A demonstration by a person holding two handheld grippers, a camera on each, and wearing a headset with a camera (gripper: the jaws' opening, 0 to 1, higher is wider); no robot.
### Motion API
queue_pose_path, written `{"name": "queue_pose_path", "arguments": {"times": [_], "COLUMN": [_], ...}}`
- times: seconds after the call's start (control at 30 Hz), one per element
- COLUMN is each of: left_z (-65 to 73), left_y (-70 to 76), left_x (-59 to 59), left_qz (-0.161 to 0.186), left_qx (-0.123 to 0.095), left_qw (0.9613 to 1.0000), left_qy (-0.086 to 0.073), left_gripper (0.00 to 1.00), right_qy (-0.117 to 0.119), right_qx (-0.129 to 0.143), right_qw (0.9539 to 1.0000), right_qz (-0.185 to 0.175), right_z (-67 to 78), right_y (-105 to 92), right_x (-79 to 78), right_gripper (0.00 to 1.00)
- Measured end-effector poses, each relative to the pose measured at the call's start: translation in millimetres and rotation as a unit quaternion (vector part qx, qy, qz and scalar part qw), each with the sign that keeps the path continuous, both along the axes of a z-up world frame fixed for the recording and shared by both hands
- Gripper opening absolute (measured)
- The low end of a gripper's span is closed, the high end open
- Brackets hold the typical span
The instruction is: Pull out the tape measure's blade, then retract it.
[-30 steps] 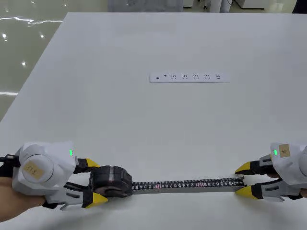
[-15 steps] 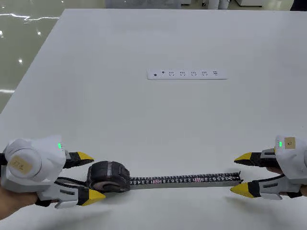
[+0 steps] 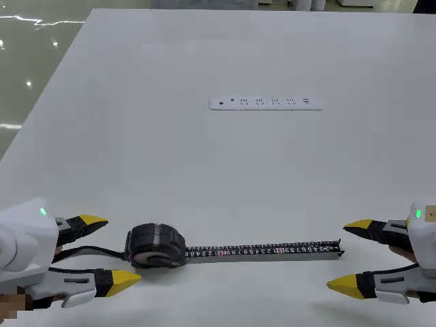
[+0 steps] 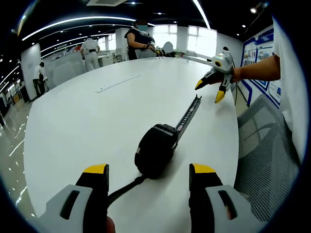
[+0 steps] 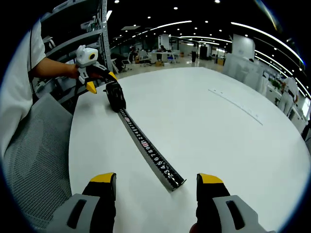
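Note:
A black tape measure (image 3: 156, 246) lies on the white table (image 3: 225, 157) with its blade (image 3: 266, 250) drawn out to the right, flat on the surface. My left gripper (image 3: 107, 249) stands open just left of the case (image 4: 156, 149), not touching it, and a thin black strap runs from the case toward it. My right gripper (image 3: 354, 257) is open a little right of the blade's end hook (image 5: 176, 183), apart from it. The blade (image 5: 146, 145) runs away from the right gripper (image 5: 156, 187) to the case (image 5: 115, 96), which lies in front of the left gripper (image 5: 98, 81).
A white power strip (image 3: 265, 103) lies flat farther back on the table. The table's near edge runs close behind both grippers. People stand at the far end of the table (image 4: 138, 39) in the left gripper view. A grey mesh chair (image 5: 36, 155) is beside the table.
Both grippers have opened and let go, the left of the case and the right of the blade's end. Each has drawn back outward; the tape measure lies with the blade still out.

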State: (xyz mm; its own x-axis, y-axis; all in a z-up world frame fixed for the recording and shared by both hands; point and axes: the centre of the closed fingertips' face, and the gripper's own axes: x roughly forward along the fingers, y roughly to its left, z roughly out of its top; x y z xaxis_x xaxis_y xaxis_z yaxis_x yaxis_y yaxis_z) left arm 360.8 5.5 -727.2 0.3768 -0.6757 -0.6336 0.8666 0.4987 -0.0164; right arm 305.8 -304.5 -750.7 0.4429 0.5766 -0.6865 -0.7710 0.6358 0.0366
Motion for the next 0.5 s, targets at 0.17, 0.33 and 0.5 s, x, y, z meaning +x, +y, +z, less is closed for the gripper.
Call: {"name": "queue_pose_path", "arguments": {"times": [0.17, 0.33, 0.5], "left_z": [1.7, 3.5, 4.0], "left_y": [7.0, 11.1, 14.7], "left_x": [-10.6, -19.7, -31.0], "left_qz": [0.027, 0.058, 0.075], "left_qx": [-0.011, -0.024, -0.030], "left_qw": [0.9996, 0.9980, 0.9967], "left_qy": [0.005, 0.002, 0.007], "left_gripper": [0.65, 0.67, 0.67], "right_qy": [-0.006, -0.011, -0.024], "right_qx": [0.005, 0.009, 0.012], "right_qw": [0.9999, 0.9994, 0.9987], "right_qz": [-0.015, -0.031, -0.043], "right_z": [5.0, 7.5, 15.2], "right_y": [1.8, 1.2, 0.7], "right_x": [-9.3, -17.5, -22.2], "right_gripper": [0.71, 0.73, 0.75]}}
